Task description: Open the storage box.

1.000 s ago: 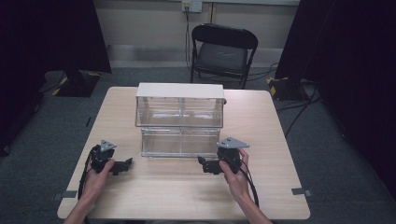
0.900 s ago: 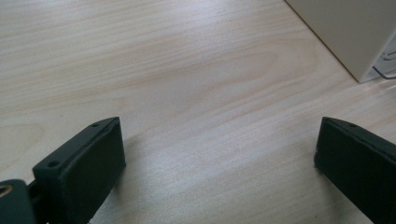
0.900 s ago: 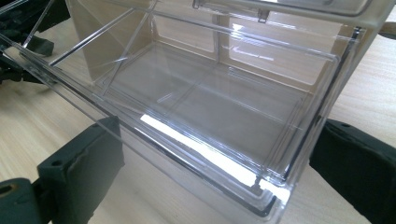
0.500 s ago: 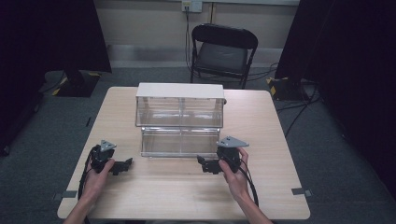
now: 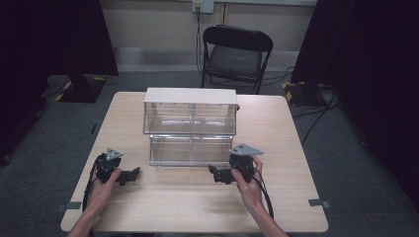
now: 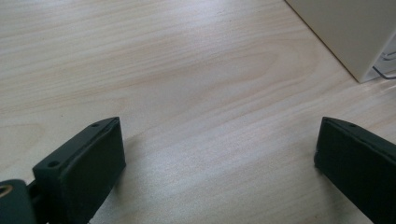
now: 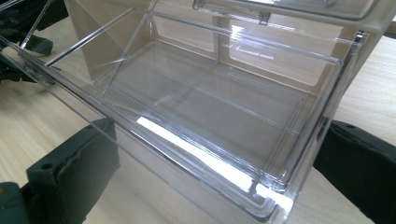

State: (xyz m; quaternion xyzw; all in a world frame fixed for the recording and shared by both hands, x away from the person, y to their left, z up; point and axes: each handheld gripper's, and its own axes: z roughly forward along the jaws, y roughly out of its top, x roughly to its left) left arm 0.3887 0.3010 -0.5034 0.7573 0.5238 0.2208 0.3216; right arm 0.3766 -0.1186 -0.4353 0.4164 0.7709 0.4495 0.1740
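A: How many tongs are there, and how do they stand?

B: Two, one in each of the person's hands, both low over the near half of the bench. The left gripper [image 5: 132, 175] sits toward the near left corner. In the left gripper view [image 6: 219, 163] its jaws are spread wide with only bare wood between them. The right gripper [image 5: 213, 174] sits right of the middle. In the right gripper view [image 7: 215, 163] its jaws are also spread, and a corner of the clear drawer [image 7: 224, 116] lies between them. I cannot tell whether either jaw touches it.

A: Now the rest, biggest first?

B: One bench [image 5: 276, 148], of light wood, carrying everything. One black folding chair [image 5: 236, 54] stands on the floor beyond its far edge. One drawer cabinet [image 5: 190, 111] with a white top stands at the middle of the bench, toward the far edge. It has two tiers of clear plastic. The lower tier, the drawer [image 5: 190, 150], juts toward the near edge, between the two grippers.

A: And the hands?

B: Two. The left hand [image 5: 104, 185] and right hand [image 5: 247, 185] come in over the near edge, each wrapped round its gripper. One grey three-cornered plate [image 5: 245, 149] tops the right gripper, another [image 5: 113, 153] the left.
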